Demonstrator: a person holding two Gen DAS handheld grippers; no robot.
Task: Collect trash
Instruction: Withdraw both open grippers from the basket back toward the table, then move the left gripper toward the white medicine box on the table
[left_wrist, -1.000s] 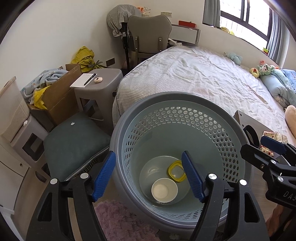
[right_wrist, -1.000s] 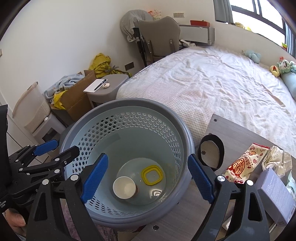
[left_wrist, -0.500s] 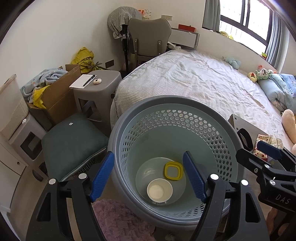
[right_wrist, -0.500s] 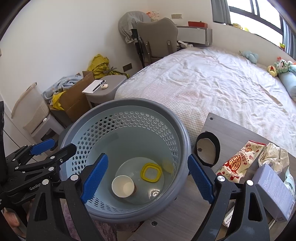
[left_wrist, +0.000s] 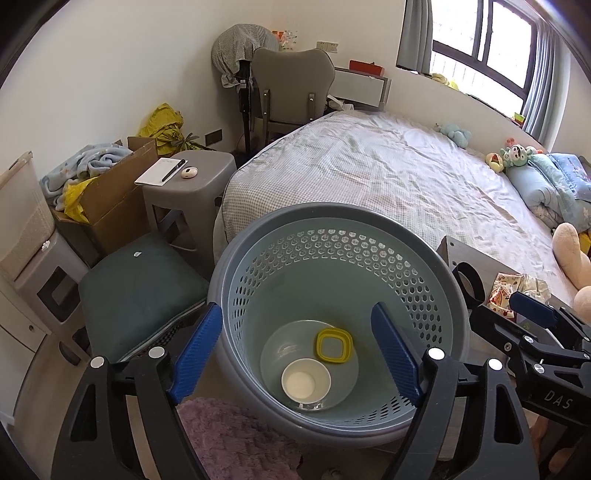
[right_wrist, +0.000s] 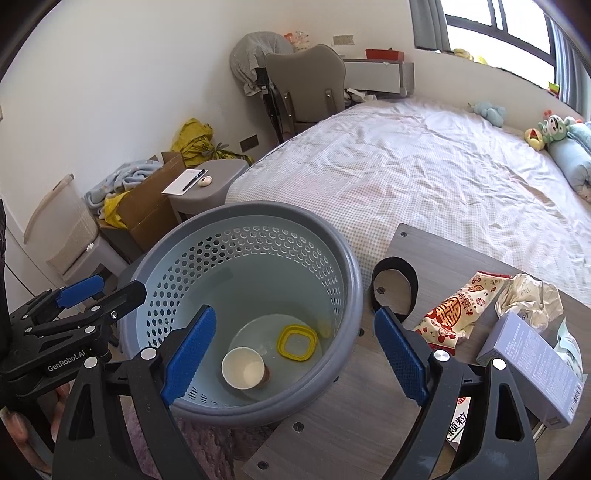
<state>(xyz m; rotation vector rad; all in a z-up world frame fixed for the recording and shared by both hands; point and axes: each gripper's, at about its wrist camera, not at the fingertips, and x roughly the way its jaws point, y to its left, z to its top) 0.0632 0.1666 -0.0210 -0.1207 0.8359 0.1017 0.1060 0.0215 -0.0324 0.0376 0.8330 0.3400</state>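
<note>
A grey perforated basket (left_wrist: 258, 258) (right_wrist: 347, 266) stands between the bed and a wooden table. Inside lie a white paper cup (left_wrist: 306, 380) (right_wrist: 243, 373) and a yellow square ring lid (left_wrist: 333, 346) (right_wrist: 297, 342). My left gripper (left_wrist: 301, 354) is open and empty above the basket's near rim. My right gripper (right_wrist: 293, 354) is open and empty above the basket's right side. On the table (right_wrist: 436, 251) lie a red snack packet (right_wrist: 456, 306), crumpled paper (right_wrist: 528, 295), a grey box (right_wrist: 532, 365) and a black ring (right_wrist: 394, 288).
The bed (left_wrist: 388, 177) lies behind the basket. A grey stool (left_wrist: 188, 184) with a notepad, a cardboard box (left_wrist: 114, 195) and a dark cushion (left_wrist: 136, 280) stand at the left. A purple rug (left_wrist: 229, 435) lies below the basket. A chair (left_wrist: 291, 92) stands at the back.
Both grippers have drawn back and up a little from the basket, so it looks slightly smaller and lower. Both stay open. The cup and lid have not moved.
</note>
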